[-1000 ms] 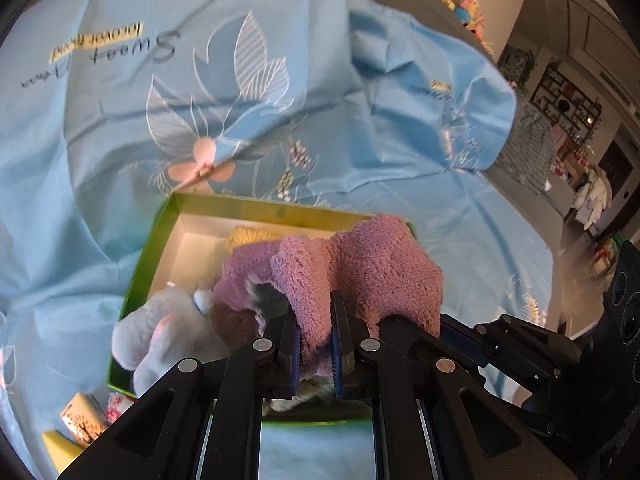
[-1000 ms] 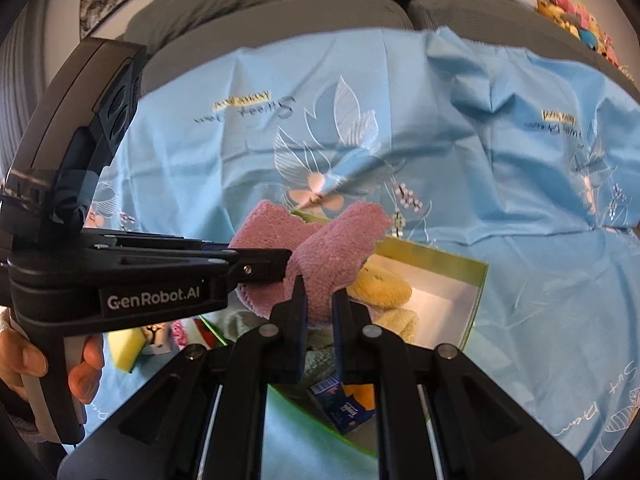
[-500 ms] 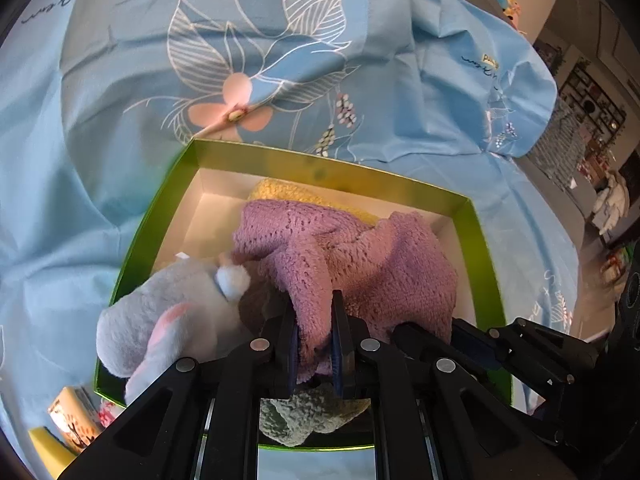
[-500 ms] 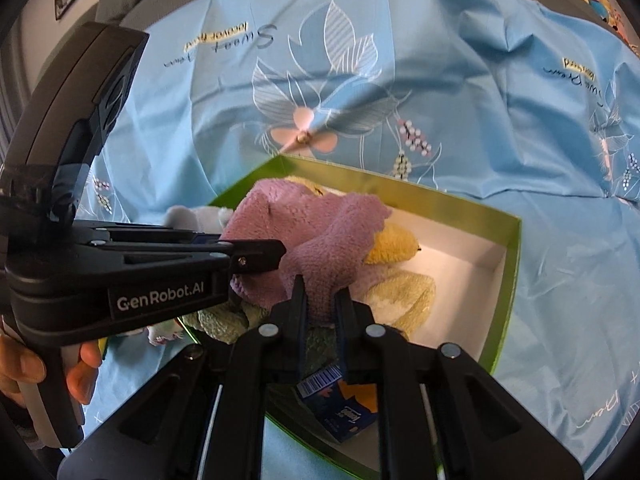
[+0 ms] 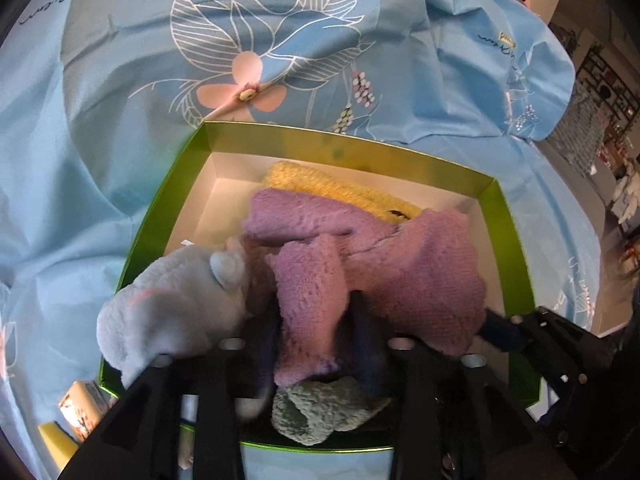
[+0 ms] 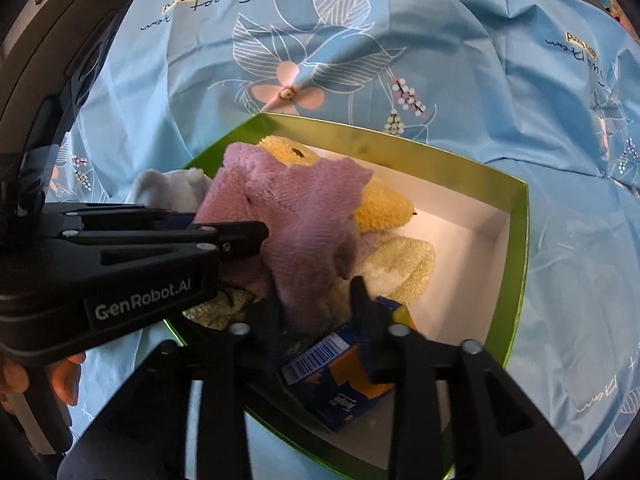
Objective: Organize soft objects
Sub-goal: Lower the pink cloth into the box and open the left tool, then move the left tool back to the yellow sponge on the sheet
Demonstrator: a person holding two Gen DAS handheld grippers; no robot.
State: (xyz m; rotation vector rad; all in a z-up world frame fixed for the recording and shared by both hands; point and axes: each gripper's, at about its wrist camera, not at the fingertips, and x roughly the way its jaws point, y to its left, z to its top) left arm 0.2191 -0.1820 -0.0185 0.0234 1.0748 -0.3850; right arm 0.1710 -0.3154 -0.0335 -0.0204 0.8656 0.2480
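A purple fleece towel (image 5: 400, 264) lies draped over the pile inside the green box (image 5: 352, 140). My left gripper (image 5: 316, 340) is opening, and a fold of the towel hangs loose between its fingers. My right gripper (image 6: 316, 312) is opening too, with another fold of the purple towel (image 6: 296, 208) between its jaws. Under the towel are a yellow plush (image 6: 384, 204), a cream cloth (image 6: 404, 264) and a grey-green cloth (image 5: 320, 408). A pale blue plush (image 5: 172, 304) leans over the box's left wall.
A blue and orange carton (image 6: 340, 372) lies in the near corner of the green box (image 6: 400, 136). A wrinkled blue flowered sheet (image 5: 280, 40) covers the surface all round. A yellow item (image 5: 56, 436) and a small packet (image 5: 80, 404) sit outside the box's left corner.
Both grippers came down with the purple towel into the box, then their jaws parted; the towel now rests on the pile instead of being pinched.
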